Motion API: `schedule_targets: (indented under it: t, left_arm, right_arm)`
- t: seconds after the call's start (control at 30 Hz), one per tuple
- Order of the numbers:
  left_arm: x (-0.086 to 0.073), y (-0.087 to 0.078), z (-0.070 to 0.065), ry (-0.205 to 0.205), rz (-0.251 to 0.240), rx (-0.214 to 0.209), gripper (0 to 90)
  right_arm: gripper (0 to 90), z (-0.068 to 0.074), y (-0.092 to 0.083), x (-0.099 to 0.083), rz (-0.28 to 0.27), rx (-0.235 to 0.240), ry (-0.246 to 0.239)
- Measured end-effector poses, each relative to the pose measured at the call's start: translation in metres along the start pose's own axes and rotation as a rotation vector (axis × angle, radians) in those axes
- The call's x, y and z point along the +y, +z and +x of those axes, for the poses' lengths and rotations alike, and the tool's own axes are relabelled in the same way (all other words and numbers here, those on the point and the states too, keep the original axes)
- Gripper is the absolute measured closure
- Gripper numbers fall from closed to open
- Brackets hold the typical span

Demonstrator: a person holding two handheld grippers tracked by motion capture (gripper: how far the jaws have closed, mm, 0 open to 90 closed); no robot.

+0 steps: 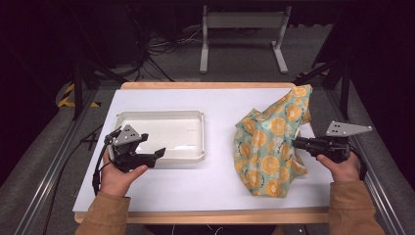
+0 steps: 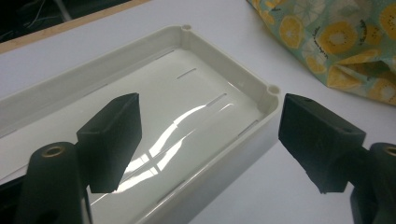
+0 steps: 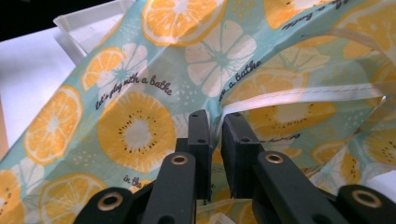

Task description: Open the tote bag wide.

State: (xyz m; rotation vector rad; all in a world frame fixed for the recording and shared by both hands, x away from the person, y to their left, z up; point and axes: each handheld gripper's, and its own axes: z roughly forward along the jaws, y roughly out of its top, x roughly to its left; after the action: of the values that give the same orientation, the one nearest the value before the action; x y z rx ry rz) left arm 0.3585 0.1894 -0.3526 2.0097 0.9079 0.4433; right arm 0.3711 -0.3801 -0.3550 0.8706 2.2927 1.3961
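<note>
From above, a shallow white plastic tray [image 1: 161,134] sits left on the white table [image 1: 215,181], a teal orange-slice-printed cloth bag [image 1: 269,147] right — the left gripper [image 2: 210,140] gapes wide over the tray's corner, the right gripper [image 3: 215,140] pinches the bag's hem.

A grey metal stand [image 1: 243,34] and tangled cables [image 1: 156,46] lie beyond the table [image 1: 161,191].

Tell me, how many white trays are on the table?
1. The white tray sits on the left half of the table, just ahead of the open left tool. The fruit-print cloth on the right could hide something beneath it.
</note>
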Motion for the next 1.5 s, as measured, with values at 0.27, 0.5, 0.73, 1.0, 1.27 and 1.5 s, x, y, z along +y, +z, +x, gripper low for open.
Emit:
schedule_targets:
  t: [0.27,0.5,0.73,1.0,1.27,1.5]
  left_arm:
    - [0.0,0.002,-0.001,0.003,0.008,-0.003,22.1]
    - [-0.001,0.005,-0.002,0.004,0.015,-0.007,22.0]
    - [-0.001,0.008,-0.003,0.005,0.027,-0.009,21.9]
    - [-0.002,0.01,-0.005,0.01,0.032,-0.01,21.7]
    - [0.0,0.01,-0.009,0.014,0.027,-0.023,21.7]
    - [0.009,0.008,-0.017,0.026,0.002,-0.052,21.8]
  right_arm:
    - [86.9,0.004,-0.01,0.006,-0.035,-0.036,-0.02]
    - [73.3,0.003,-0.012,0.007,-0.036,-0.036,0.004]
    - [61.4,0.002,0.0,0.006,0.009,-0.035,0.026]
    - [89.5,0.006,0.005,0.011,0.005,-0.079,-0.002]
    - [90.0,0.017,-0.015,0.029,-0.081,-0.082,-0.031]
    - [90.0,0.031,-0.021,0.052,-0.099,-0.081,-0.092]
